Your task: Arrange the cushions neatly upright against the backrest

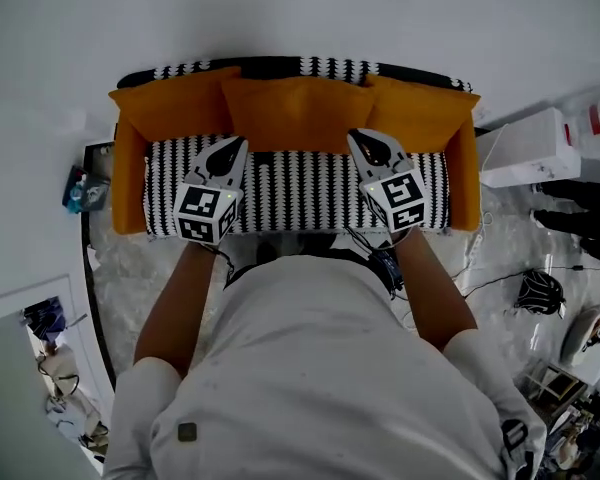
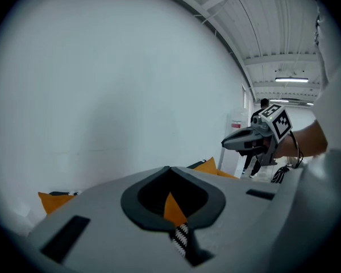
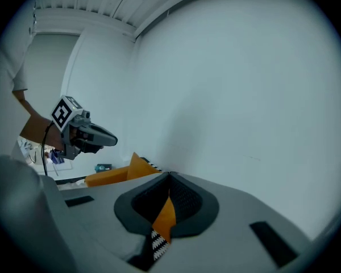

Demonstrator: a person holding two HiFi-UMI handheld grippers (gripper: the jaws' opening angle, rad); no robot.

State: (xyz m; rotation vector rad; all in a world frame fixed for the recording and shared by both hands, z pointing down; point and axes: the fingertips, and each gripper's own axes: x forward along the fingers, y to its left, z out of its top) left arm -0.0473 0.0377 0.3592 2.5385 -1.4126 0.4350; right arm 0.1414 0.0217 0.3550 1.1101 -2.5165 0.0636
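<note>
Three orange cushions stand side by side against the sofa's patterned backrest point(image 1: 280, 66): the left cushion point(image 1: 170, 108), the middle cushion point(image 1: 295, 113) and the right cushion point(image 1: 420, 116). My left gripper point(image 1: 237, 146) hovers over the black-and-white zigzag seat point(image 1: 300, 183), shut and holding nothing. My right gripper point(image 1: 358, 140) hovers likewise, shut and empty, near the middle cushion's right corner. In the left gripper view the jaws point(image 2: 169, 169) meet, with orange fabric and zigzag cloth showing through the slit; the right gripper point(image 2: 238, 143) hangs to the side. The right gripper view shows the same, its jaws point(image 3: 169, 175) closed and the left gripper point(image 3: 105, 138) beside them.
Orange armrests point(image 1: 130, 178) close both sofa ends. A white box point(image 1: 528, 148) stands right of the sofa, with a person's legs point(image 1: 580, 208) and a black cabled item point(image 1: 540, 290) on the floor. A blue object point(image 1: 77, 190) lies left. A white wall rises behind.
</note>
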